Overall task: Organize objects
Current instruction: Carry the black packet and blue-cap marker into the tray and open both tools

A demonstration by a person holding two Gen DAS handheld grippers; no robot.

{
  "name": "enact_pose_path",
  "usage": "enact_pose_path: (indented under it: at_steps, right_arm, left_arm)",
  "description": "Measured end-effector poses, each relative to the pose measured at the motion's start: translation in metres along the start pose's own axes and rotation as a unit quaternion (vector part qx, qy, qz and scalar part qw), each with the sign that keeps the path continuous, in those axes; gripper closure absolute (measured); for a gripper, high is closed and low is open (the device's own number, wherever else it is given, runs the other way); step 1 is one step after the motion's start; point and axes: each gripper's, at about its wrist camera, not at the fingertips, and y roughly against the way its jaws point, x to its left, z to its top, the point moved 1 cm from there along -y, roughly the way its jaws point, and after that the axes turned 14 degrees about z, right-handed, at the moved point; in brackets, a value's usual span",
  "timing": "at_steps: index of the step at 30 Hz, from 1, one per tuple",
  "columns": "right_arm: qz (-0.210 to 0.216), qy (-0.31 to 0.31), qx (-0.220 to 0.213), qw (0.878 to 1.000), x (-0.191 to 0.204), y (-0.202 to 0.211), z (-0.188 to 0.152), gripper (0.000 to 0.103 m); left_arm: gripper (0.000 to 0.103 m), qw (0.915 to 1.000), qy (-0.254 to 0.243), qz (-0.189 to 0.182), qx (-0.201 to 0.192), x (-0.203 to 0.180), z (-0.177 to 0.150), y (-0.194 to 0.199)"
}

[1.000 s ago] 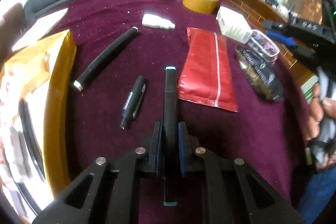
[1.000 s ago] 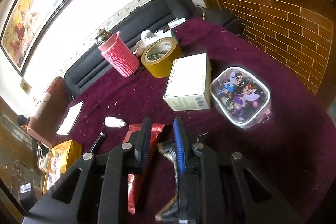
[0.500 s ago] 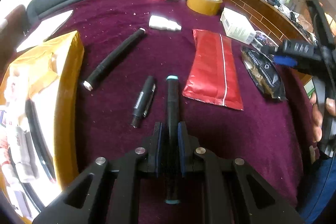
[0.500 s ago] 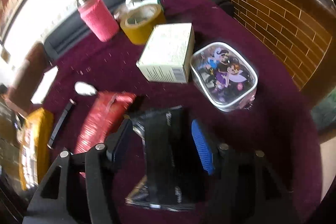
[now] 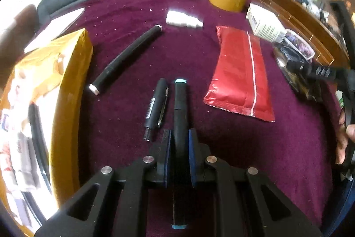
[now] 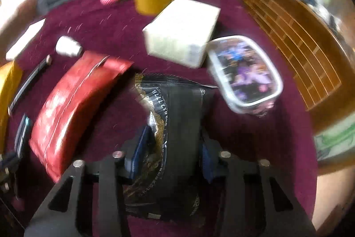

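Marker point(image 5: 180, 117), black-bodied with a teal cap at each end, sits lengthwise between the fingers of the left gripper point(image 5: 179, 143); the jaws are closed down to the barrel's width and appear to grip it near mid-length. Landmark: red packet point(image 5: 239, 74). The marker lies just left of the packet on the maroon cloth point(image 5: 288, 148), roughly parallel to its long edge, with a shorter black pen point(image 5: 156, 107) just beside it on the side away from the packet. A longer black tube point(image 5: 126, 61) lies further left still, angled.

Right gripper point(image 6: 170, 152): jaws partly apart, straddling a black foil pouch point(image 6: 177, 126) with gold edging and white print, which lies just right of the red packet. Whether the pads actually press the pouch cannot be told; the view is motion-blurred.

Risks, as judged:
- Round, smooth barrel held along the fingers may slide out or roll if tilted.
- Lowering the marker could nudge the neighbouring pen, since the gap is small.
- Pouch is soft and slick; a pinch on the flat middle may buckle it or slip, and dragging could push the white box point(image 6: 184, 32) or clear lidded container point(image 6: 244, 74) just beyond it.
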Motion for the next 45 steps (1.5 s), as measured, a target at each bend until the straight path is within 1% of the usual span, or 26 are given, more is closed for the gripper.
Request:
enact_pose_path:
  at_steps: [1, 2, 4, 5, 7, 8, 11, 13, 18, 21, 24, 26, 30, 33, 35, 36, 38, 39, 40, 43, 45]
  right_arm:
    - [0.038, -0.026, -0.022, 0.999, -0.008, 0.009, 0.003, 0.082]
    - [0.063, -0.046, -0.043, 0.996, -0.015, 0.019, 0.005, 0.082]
    - [0.069, -0.062, -0.084, 0.992, -0.022, 0.034, 0.007, 0.082]
    - [0.081, -0.070, -0.093, 0.990, -0.025, 0.037, 0.008, 0.082]
    - [0.120, -0.094, -0.105, 0.983, -0.030, 0.039, 0.008, 0.082]
    - [0.132, -0.097, -0.109, 0.980, -0.031, 0.041, 0.008, 0.082]
    - [0.142, -0.090, -0.113, 0.979, -0.021, 0.039, 0.011, 0.082]
    - [0.165, -0.085, -0.113, 0.976, -0.014, 0.038, 0.011, 0.082]
    - [0.174, -0.078, -0.114, 0.975, -0.006, 0.039, 0.011, 0.082]
    - [0.179, -0.074, -0.115, 0.974, -0.003, 0.040, 0.011, 0.082]
    - [0.184, -0.066, -0.115, 0.974, 0.003, 0.040, 0.012, 0.082]
    - [0.186, -0.060, -0.117, 0.974, 0.006, 0.045, 0.010, 0.082]
    - [0.198, -0.043, -0.119, 0.972, 0.024, 0.049, 0.007, 0.082]
    - [0.240, -0.033, -0.113, 0.964, 0.052, 0.053, 0.003, 0.082]
    - [0.265, -0.013, -0.108, 0.958, 0.081, 0.058, 0.000, 0.082]
    - [0.277, -0.001, -0.104, 0.955, 0.098, 0.060, -0.002, 0.081]
    - [0.310, 0.021, -0.091, 0.946, 0.136, 0.063, -0.006, 0.081]
    - [0.324, 0.036, -0.082, 0.942, 0.160, 0.063, -0.008, 0.081]
    - [0.327, 0.048, -0.074, 0.941, 0.178, 0.061, -0.009, 0.081]
    - [0.328, 0.087, -0.050, 0.939, 0.235, 0.048, -0.013, 0.081]
    - [0.330, 0.098, -0.030, 0.939, 0.262, 0.033, -0.017, 0.081]
  left_arm:
    - [0.092, 0.9998, 0.010, -0.016, 0.004, 0.003, 0.000, 0.000]
    - [0.092, 0.9989, 0.026, -0.038, 0.010, 0.007, 0.000, 0.000]
    - [0.092, 0.9980, 0.037, -0.050, 0.013, 0.009, -0.001, 0.001]
    - [0.092, 0.9977, 0.040, -0.052, 0.015, 0.010, -0.002, 0.002]
    - [0.092, 0.9965, 0.050, -0.065, 0.014, 0.013, -0.003, 0.004]
    - [0.092, 0.9962, 0.052, -0.069, 0.012, 0.013, -0.003, 0.005]
    - [0.092, 0.9949, 0.063, -0.079, 0.007, 0.015, -0.003, 0.012]
    - [0.092, 0.9940, 0.070, -0.084, 0.003, 0.017, -0.003, 0.015]
    - [0.092, 0.9894, 0.093, -0.111, -0.011, 0.026, -0.001, 0.033]
    - [0.092, 0.9857, 0.109, -0.126, -0.028, 0.038, 0.000, 0.050]
    - [0.092, 0.9815, 0.129, -0.134, -0.048, 0.061, -0.003, 0.069]
    - [0.092, 0.9793, 0.139, -0.135, -0.058, 0.076, -0.005, 0.077]
    - [0.092, 0.9756, 0.169, -0.118, -0.075, 0.121, -0.020, 0.090]
    - [0.091, 0.9745, 0.192, -0.092, -0.073, 0.154, -0.035, 0.088]
    - [0.091, 0.9732, 0.208, -0.075, -0.064, 0.174, -0.045, 0.082]
    - [0.091, 0.9720, 0.216, -0.071, -0.061, 0.180, -0.048, 0.079]
    - [0.091, 0.9707, 0.225, -0.064, -0.054, 0.192, -0.057, 0.072]
    - [0.091, 0.9705, 0.228, -0.058, -0.053, 0.195, -0.059, 0.071]
    - [0.091, 0.9701, 0.232, -0.050, -0.052, 0.198, -0.062, 0.069]
    - [0.091, 0.9682, 0.241, -0.049, -0.046, 0.202, -0.069, 0.062]
    - [0.091, 0.9672, 0.246, -0.049, -0.041, 0.201, -0.072, 0.055]
